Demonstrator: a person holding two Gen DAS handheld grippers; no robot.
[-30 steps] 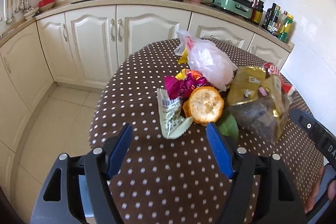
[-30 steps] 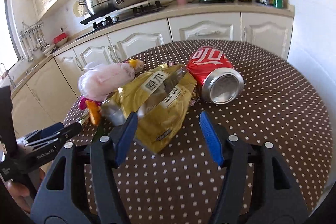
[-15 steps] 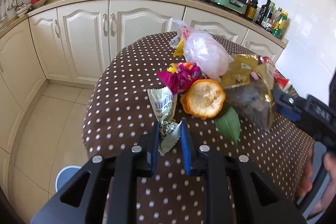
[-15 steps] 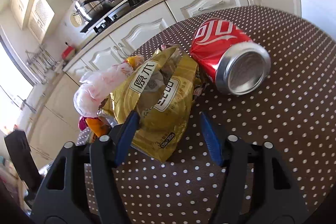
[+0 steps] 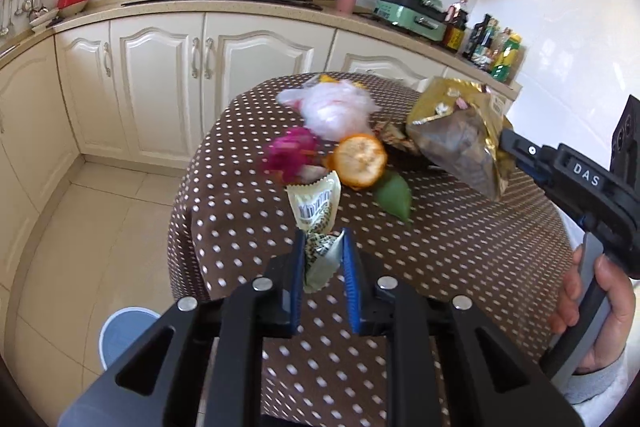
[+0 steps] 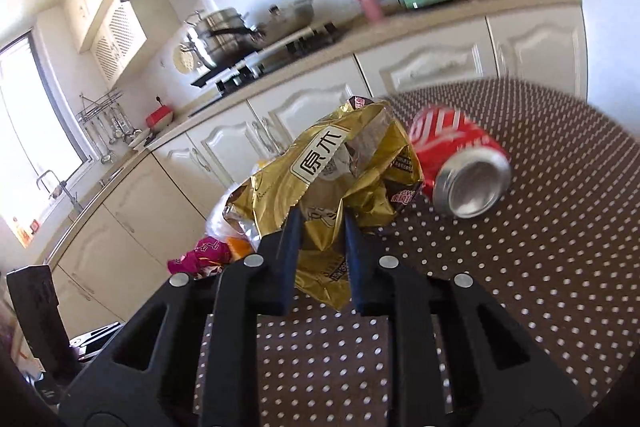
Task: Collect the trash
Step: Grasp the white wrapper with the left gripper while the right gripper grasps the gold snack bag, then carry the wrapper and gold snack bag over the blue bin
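Left tool (image 5: 323,259) pinches the pale snack wrapper (image 5: 316,205), long axis running away from the jaws, free end just above the dotted surface (image 5: 440,247). Right tool (image 6: 320,247), jaws just closed, clamps the gold foil bag (image 6: 340,163), mouth up and away. Step: lift-off. Next, probably carry both to the bin (image 5: 120,331), on the floor, lower left. Red can (image 6: 460,163) lies on its side.

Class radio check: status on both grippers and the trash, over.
Left gripper shut on white wrapper. Right gripper just closed on gold bag. Nothing blocking.
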